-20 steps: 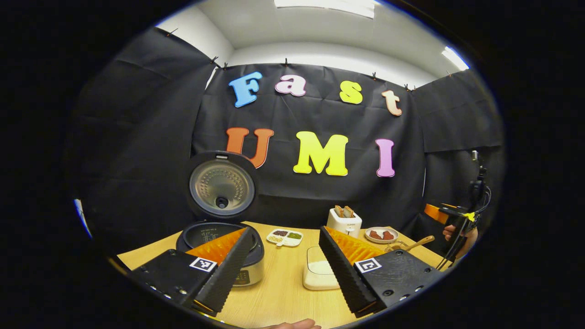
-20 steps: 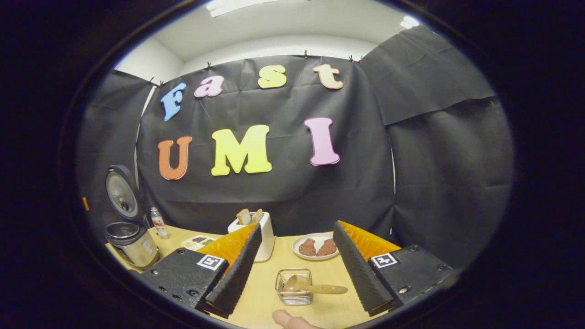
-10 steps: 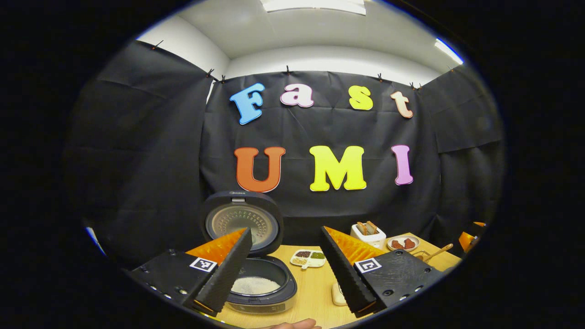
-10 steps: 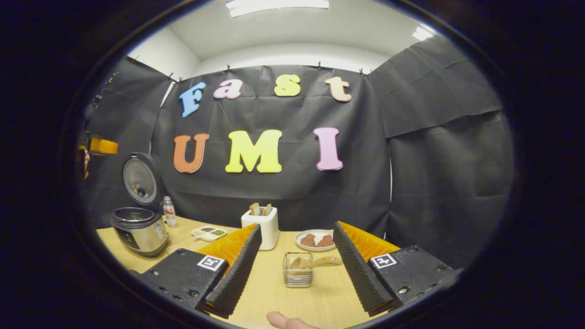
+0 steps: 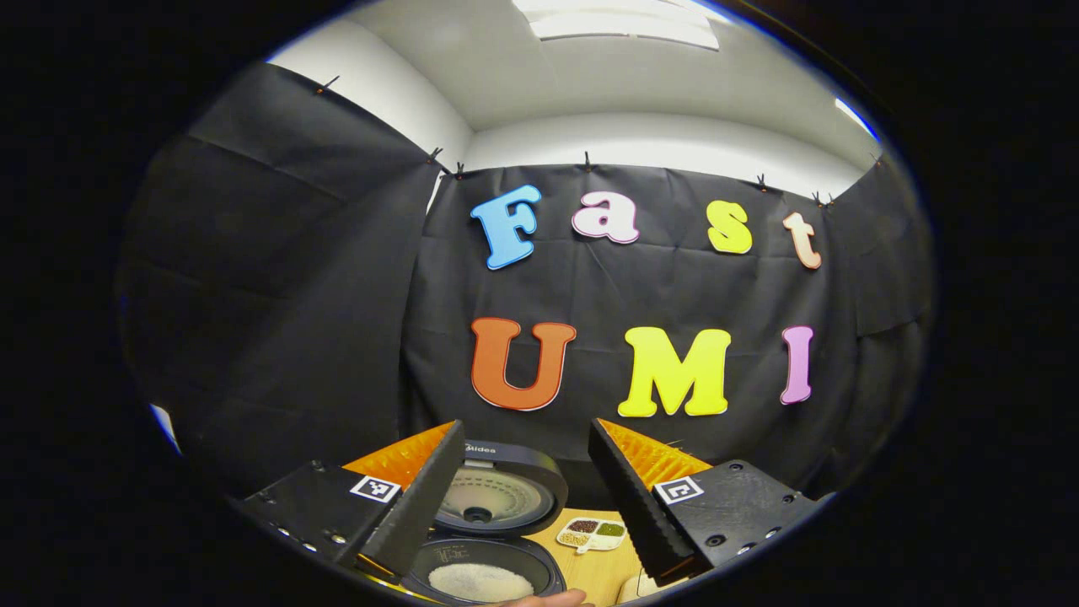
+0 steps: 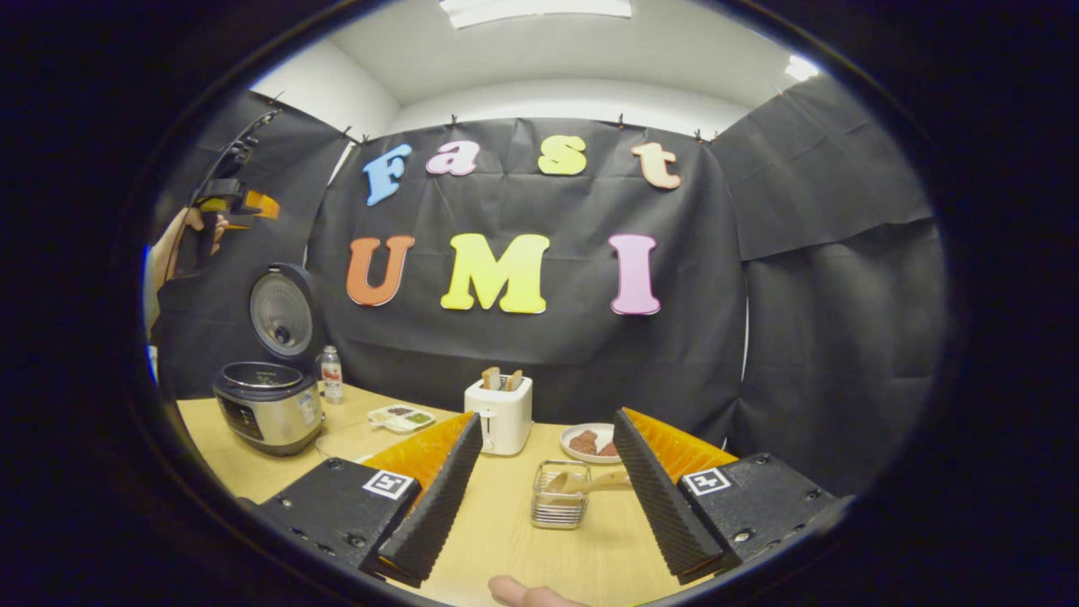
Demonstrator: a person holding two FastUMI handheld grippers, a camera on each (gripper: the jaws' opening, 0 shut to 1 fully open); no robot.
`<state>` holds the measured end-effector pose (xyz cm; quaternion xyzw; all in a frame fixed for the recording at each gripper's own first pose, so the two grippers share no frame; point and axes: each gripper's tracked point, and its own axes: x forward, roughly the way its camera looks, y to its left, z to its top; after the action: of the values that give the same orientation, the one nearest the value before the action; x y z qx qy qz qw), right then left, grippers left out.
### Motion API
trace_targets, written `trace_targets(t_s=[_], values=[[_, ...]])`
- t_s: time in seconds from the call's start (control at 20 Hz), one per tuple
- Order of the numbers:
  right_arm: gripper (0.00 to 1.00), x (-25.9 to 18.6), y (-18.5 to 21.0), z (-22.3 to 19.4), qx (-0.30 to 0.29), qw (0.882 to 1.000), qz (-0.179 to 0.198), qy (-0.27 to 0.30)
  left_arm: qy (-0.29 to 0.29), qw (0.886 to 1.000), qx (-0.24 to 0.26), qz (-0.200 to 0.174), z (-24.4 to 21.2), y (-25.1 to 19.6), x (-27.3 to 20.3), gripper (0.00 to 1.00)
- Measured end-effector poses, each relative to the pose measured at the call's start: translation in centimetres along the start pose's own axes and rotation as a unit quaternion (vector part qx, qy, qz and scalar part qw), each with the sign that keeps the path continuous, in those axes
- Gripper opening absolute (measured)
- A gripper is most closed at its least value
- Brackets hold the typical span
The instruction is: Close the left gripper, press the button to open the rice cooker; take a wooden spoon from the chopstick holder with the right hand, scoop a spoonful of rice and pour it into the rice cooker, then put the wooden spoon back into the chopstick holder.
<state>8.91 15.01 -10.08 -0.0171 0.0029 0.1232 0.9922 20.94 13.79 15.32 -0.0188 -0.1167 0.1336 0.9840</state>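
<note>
In the left gripper view, my left gripper (image 5: 524, 497) sits at the bottom centre with its fingers spread wide and nothing between them. Just past them, at the lower middle of the frame, the round black-and-silver rice cooker (image 5: 485, 573) stands with its lid (image 5: 497, 497) tipped up, and a bed of white rice (image 5: 480, 582) shows in the pot. To the right of it lies a small white divided dish of grains (image 5: 592, 534) on the pale wooden table (image 5: 594, 573).

In the right gripper view, my right gripper (image 6: 548, 485) is at the bottom centre, fingers apart and holding nothing. Between them, farther off, the square wire chopstick holder (image 6: 560, 506) stands on the wooden table (image 6: 497, 539), with the light wooden spoon (image 6: 586, 481) resting in it, handle leaning right. Behind it are a white toaster with bread slices (image 6: 501, 411) and a white plate of brown pieces (image 6: 590, 442). At the left the rice cooker (image 6: 268, 405) stands open beside a small bottle (image 6: 332, 374), and in the upper left a hand (image 6: 173, 249) holds my other gripper (image 6: 232, 202) high.
</note>
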Motion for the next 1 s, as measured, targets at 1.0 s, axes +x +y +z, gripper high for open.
trace_targets(t_s=[1.0], values=[[1.00, -3.0, 1.0, 2.4, 0.015, 1.000, 0.009, -0.012, 0.143, 0.982, 0.100, 0.073, -9.2, 4.4, 9.5, 0.97]])
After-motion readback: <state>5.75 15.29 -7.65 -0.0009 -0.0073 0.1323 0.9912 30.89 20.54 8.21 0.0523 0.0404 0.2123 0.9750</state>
